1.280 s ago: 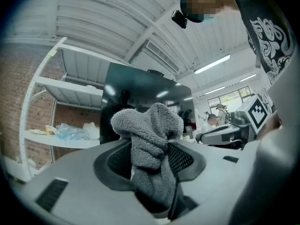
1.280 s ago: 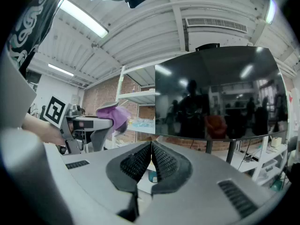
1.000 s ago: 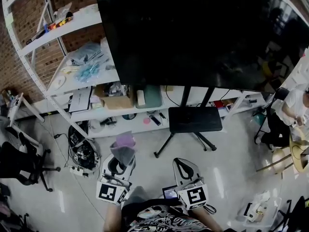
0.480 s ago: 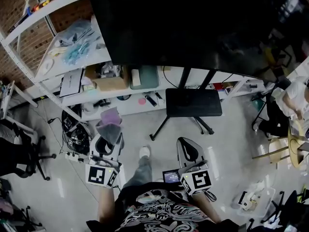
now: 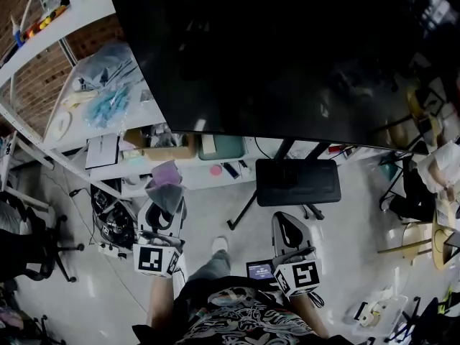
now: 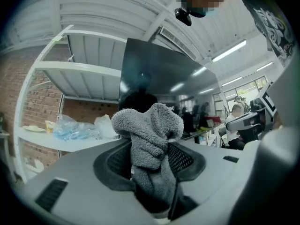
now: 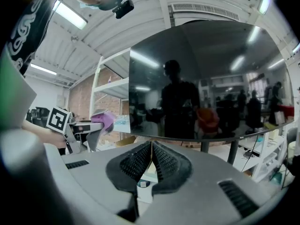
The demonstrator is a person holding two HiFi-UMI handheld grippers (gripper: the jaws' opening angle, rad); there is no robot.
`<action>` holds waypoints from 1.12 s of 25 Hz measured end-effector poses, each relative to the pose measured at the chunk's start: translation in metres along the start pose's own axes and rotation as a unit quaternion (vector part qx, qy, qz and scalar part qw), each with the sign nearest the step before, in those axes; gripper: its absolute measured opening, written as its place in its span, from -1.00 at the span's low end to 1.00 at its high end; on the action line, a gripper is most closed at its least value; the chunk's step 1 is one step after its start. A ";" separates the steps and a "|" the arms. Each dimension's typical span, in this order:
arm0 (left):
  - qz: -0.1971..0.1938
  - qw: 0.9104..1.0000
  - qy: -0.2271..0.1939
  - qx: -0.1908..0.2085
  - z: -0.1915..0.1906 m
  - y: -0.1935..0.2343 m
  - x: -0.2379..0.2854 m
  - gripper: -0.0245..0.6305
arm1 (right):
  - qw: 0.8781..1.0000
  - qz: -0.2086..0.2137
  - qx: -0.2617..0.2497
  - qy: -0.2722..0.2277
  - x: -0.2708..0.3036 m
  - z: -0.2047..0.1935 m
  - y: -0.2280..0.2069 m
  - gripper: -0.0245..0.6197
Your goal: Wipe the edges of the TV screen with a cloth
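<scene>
With left claw (image 6: 150,161), pinching a bunched grey cloth (image 6: 151,125) between the jaws and letting its free end stand up past the tips. With right claw (image 7: 151,159), pressing the jaws together on nothing. Holding both low above the floor (image 5: 215,214), side by side, touching nothing else. Facing the TV screen (image 5: 287,56), up and ahead of both claws and well apart from the cloth. Reading its lower edge as running side to side, with the lower left corner almost straight ahead of the cloth-bearing claw. Judging the left hand the nearer for starting there, and needing a lift and forward reach before wiping any edge.
</scene>
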State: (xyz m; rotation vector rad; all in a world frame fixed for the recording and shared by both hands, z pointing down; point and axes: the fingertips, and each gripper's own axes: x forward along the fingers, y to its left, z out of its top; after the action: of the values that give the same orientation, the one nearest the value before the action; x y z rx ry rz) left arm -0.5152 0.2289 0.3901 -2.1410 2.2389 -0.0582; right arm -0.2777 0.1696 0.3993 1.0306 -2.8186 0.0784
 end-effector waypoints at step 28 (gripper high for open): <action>0.053 0.998 0.027 0.005 -0.046 0.091 0.119 -0.32 | 0.993 0.106 -0.032 0.030 0.166 0.024 0.004 -0.83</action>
State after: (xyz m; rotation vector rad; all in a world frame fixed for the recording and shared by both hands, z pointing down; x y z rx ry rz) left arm -0.6141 0.1138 0.4299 -2.0366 2.3728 -0.1252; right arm -0.4085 0.0642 0.4004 0.7002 -2.8457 0.0385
